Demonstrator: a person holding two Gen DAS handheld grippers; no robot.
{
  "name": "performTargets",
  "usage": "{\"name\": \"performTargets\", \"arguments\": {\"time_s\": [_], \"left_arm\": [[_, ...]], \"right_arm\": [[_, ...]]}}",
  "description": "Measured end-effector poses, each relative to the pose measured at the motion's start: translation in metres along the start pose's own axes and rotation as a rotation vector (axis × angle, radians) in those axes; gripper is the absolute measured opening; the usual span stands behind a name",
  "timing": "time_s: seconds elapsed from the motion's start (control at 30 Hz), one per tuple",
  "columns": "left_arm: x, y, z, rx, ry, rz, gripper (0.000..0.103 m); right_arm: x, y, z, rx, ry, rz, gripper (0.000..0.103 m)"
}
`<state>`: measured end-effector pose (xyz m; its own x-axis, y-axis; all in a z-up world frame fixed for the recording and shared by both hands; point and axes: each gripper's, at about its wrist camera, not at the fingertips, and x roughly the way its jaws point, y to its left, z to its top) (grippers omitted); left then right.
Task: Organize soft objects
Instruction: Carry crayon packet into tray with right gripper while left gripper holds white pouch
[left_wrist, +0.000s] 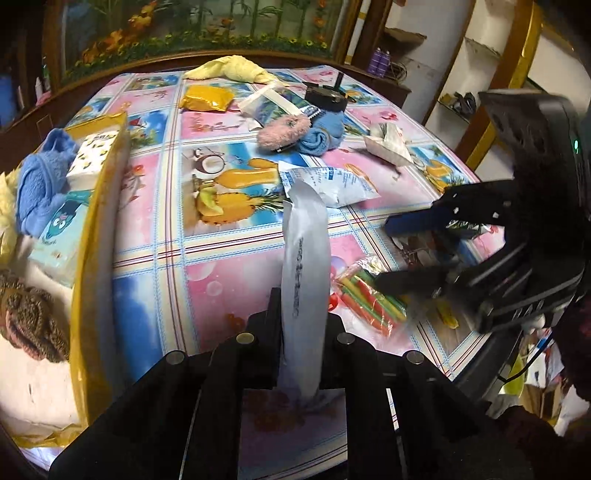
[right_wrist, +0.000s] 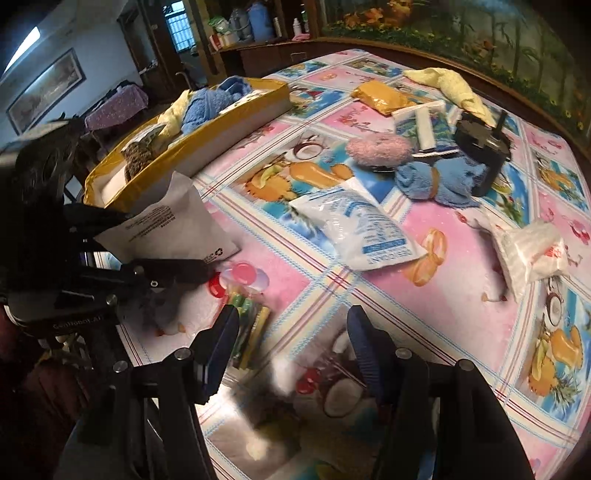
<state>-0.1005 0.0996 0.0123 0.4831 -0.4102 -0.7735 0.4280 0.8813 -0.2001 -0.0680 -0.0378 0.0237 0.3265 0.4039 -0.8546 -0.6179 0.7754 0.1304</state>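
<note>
My left gripper (left_wrist: 301, 314) is shut on a white soft packet (left_wrist: 304, 258) and holds it upright above the table; the packet also shows in the right wrist view (right_wrist: 173, 225). My right gripper (right_wrist: 291, 332) is open and empty above a clear bag of coloured sticks (right_wrist: 247, 321), which also shows in the left wrist view (left_wrist: 369, 295). A yellow-rimmed tray (left_wrist: 96, 236) at the left holds a blue towel (left_wrist: 40, 184), tissue packs and a brown knit item (left_wrist: 29, 317). On the table lie a white-and-blue packet (left_wrist: 328, 182), a pink fluffy item (left_wrist: 284, 131) and a blue cloth (left_wrist: 321, 134).
Farther back lie an orange packet (left_wrist: 207, 98), a yellow cloth (left_wrist: 229, 68), a black round device (left_wrist: 325, 96) and a white plastic bag (left_wrist: 388, 142). The table has a colourful fruit-pattern cover (left_wrist: 221, 258). Dark wood furniture edges the far side.
</note>
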Motion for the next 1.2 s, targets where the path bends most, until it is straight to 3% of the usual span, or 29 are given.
{"name": "performTargets", "arguments": {"time_s": [0.2,0.5,0.73,0.8,0.9,1.07,1.2], "left_arm": [[-0.007,0.003,-0.001,-0.031,-0.024,-0.006,0.012],[-0.020,0.007,-0.002,-0.059,-0.068,-0.008,0.012],[-0.047,0.009,-0.001,-0.072,-0.126,-0.016,0.012],[-0.044,0.010,-0.001,-0.065,-0.105,-0.019,0.012],[-0.031,0.003,-0.004,-0.033,-0.056,0.001,0.012],[-0.009,-0.002,-0.002,-0.017,-0.025,0.019,0.012],[-0.011,0.005,0.000,-0.054,-0.050,-0.023,0.009]], "right_arm": [[0.011,0.028,0.004,-0.029,0.013,-0.011,0.061],[0.001,0.039,-0.012,0.085,-0.011,0.035,0.061],[0.011,0.065,-0.010,0.007,-0.038,-0.087,0.060],[0.013,0.076,-0.011,-0.047,-0.042,-0.133,0.040],[0.010,0.081,-0.013,-0.049,-0.043,-0.116,0.018],[0.004,0.070,-0.018,0.036,-0.055,-0.064,0.010],[-0.005,0.059,-0.022,0.100,-0.081,-0.029,0.010]]}}
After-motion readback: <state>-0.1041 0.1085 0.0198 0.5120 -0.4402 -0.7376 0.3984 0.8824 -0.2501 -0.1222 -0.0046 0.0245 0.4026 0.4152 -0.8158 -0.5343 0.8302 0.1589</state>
